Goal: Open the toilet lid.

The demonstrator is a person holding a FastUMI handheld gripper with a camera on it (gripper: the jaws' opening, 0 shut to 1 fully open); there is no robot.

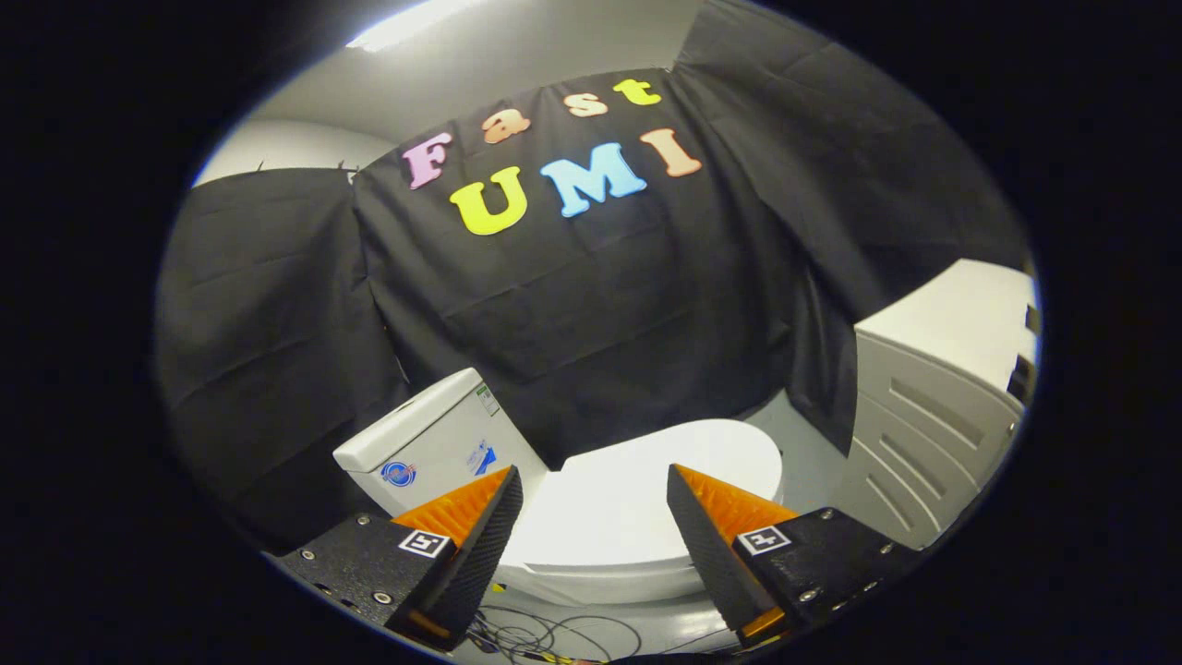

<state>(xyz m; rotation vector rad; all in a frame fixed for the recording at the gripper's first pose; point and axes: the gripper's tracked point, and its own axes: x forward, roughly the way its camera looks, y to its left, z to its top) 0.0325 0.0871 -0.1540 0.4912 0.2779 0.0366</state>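
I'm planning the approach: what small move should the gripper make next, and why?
Probably ease forward and down toward the near rim of the toilet lid. The lid lies closed, beyond the fingers, and the gripper is open, holding nothing and not yet touching it.

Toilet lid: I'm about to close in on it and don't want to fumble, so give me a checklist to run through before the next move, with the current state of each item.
1. Toilet lid down and waiting to be lifted: ok, it lies flat on the bowl.
2. Tool open: ok, fingers spread wide, holding nothing.
3. Lid lined up with the fingers: ok, it shows between and just beyond them.
4. Contact with the lid edge: not ok, fingers still short of it.
5. Room behind for the lid to swing up: cannot tell; the tank stands at the lid's far end.
6. Cables on the floor below the fingers snagging: cannot tell.
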